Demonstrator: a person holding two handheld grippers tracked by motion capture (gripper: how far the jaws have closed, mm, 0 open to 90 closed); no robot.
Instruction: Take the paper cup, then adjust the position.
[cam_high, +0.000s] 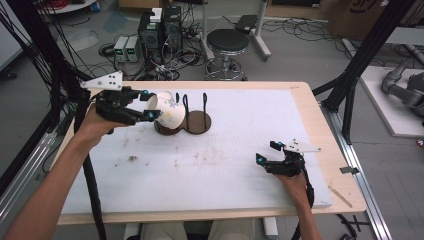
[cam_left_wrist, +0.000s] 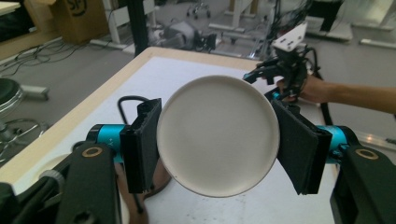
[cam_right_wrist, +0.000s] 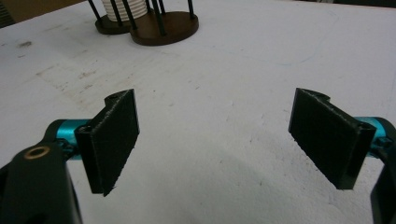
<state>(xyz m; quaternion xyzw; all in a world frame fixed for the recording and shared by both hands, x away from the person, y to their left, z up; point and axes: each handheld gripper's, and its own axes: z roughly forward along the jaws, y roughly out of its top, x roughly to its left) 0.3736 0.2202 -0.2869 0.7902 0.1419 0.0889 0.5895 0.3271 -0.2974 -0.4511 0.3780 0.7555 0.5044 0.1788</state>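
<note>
My left gripper (cam_high: 149, 105) is shut on a white cup (cam_high: 167, 112) with a faint printed pattern. The cup hangs tilted over the left end of a dark brown stand (cam_high: 197, 122) that has upright black rods. In the left gripper view the cup's round base (cam_left_wrist: 218, 135) faces the camera, with both pads pressed on its sides. In the right gripper view the cup's white side (cam_right_wrist: 123, 9) sits among the rods of the stand (cam_right_wrist: 163, 25). My right gripper (cam_high: 266, 151) rests low on the table at the right, open with nothing between its jaws (cam_right_wrist: 215, 135).
The table is covered by a white sheet (cam_high: 225, 170) with scuff marks, and has a wooden rim (cam_high: 320, 130). A black frame post (cam_high: 350, 85) stands off the table's right edge. A stool (cam_high: 227, 42) and computer gear (cam_high: 160, 30) sit on the floor beyond.
</note>
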